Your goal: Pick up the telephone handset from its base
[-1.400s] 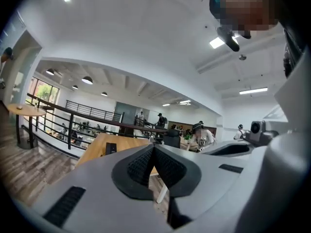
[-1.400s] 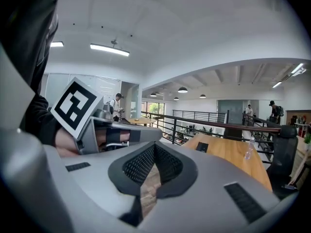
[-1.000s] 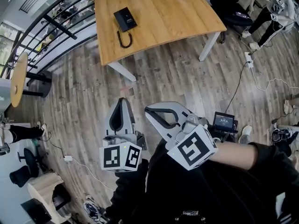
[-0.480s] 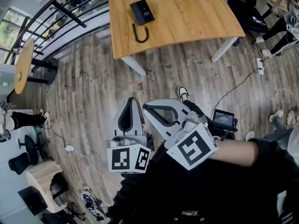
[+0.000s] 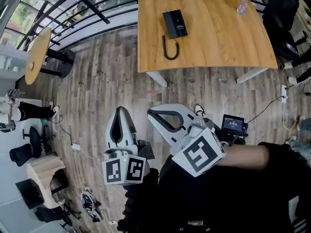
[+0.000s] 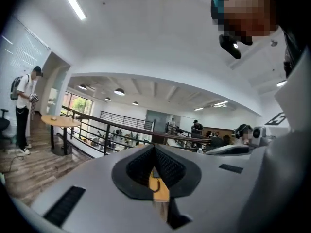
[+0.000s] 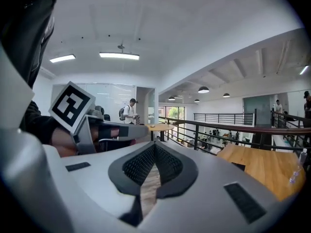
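Note:
The black telephone (image 5: 175,23) lies on the wooden table (image 5: 218,38) at the top of the head view, handset on its base, with its cord (image 5: 170,50) looping toward the table's near edge. Both grippers hang over the wooden floor, well short of the table. My left gripper (image 5: 120,109) is shut and empty. My right gripper (image 5: 151,112) beside it is also shut with nothing in it. In the left gripper view the jaws (image 6: 154,148) meet, and a sliver of table shows through the gap behind them. The right gripper view shows closed jaws (image 7: 155,145) with the table (image 7: 265,166) ahead on the right.
A clear bottle (image 5: 243,4) stands at the table's far right. A small round table (image 5: 36,55) and a black railing (image 5: 97,6) are at upper left. A screen device (image 5: 233,125) and cables lie on the floor at right. A person (image 6: 24,110) stands far left.
In the head view the table and telephone have shifted right and toward the middle as I moved across the floor. Both grippers stay shut and side by side.

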`<state>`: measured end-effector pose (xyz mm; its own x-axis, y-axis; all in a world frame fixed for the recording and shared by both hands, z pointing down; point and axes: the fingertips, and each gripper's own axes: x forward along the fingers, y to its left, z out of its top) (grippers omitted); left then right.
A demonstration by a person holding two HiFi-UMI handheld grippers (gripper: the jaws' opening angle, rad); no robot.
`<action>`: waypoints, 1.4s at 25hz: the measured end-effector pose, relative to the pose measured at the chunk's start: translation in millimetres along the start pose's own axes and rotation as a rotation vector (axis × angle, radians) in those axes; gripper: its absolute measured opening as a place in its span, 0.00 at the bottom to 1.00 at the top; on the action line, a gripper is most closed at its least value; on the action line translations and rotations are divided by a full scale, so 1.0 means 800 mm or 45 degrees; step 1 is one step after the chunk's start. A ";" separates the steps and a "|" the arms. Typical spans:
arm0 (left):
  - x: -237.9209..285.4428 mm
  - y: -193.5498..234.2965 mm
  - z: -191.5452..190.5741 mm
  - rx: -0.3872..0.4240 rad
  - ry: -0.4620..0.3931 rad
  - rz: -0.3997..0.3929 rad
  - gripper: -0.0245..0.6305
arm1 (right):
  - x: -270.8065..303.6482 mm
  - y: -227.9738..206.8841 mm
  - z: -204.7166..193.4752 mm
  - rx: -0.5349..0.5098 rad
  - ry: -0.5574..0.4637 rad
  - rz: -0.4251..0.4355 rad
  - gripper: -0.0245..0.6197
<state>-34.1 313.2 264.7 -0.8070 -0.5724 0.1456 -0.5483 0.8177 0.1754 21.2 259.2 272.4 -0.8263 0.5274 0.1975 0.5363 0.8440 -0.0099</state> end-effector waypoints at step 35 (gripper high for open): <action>0.347 -0.161 -0.002 0.050 0.139 -0.508 0.04 | 0.025 -0.350 0.006 0.057 0.006 -0.342 0.06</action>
<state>-187.0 49.1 284.5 -0.5023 -0.8465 0.1765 -0.8232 0.5306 0.2019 -146.6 33.8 274.4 -0.9372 0.2836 0.2033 0.2896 0.9571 0.0000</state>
